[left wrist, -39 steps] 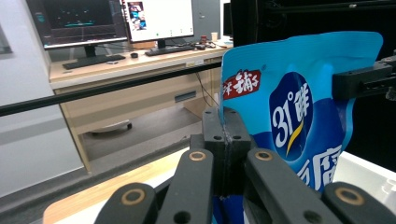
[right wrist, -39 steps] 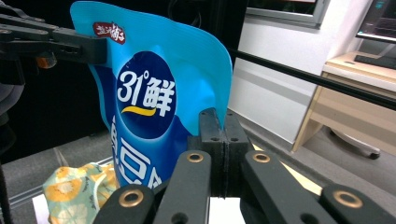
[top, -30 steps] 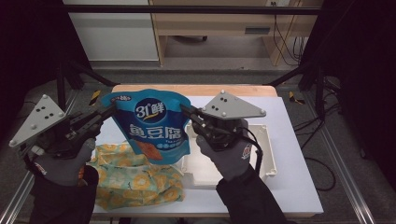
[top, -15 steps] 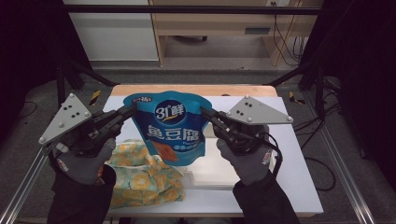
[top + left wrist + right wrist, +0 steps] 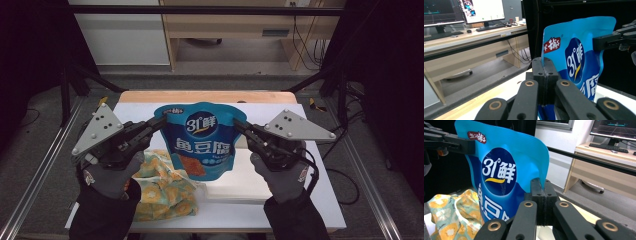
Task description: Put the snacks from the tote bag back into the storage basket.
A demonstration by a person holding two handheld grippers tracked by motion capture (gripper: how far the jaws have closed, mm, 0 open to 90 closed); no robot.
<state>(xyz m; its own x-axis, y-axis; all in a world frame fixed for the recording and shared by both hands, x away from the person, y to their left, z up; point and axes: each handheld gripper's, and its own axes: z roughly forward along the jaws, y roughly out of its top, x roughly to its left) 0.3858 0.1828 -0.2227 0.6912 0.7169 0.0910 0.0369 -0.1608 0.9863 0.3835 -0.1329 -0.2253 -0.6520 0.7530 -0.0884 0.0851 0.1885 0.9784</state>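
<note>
I've got the blue snack pouch (image 5: 202, 142) upright in the air above the white bench (image 5: 320, 175), left tool (image 5: 159, 123) clamped tight on its left edge, right tool (image 5: 238, 125) clamped on its right edge, yellow-green patterned cloth (image 5: 160, 185) lying just below.

- The blue snack pouch (image 5: 201, 141) hangs upright above the table, its printed face towards the high camera.
- The front is light blue at the top and edges and darker blue in the middle, with white lettering and a small red label near one top corner.
- A reddish picture low on the front is probably the food inside; it is too small to tell.
- Its two upper side edges are pinched, and the bottom hangs free.
</note>
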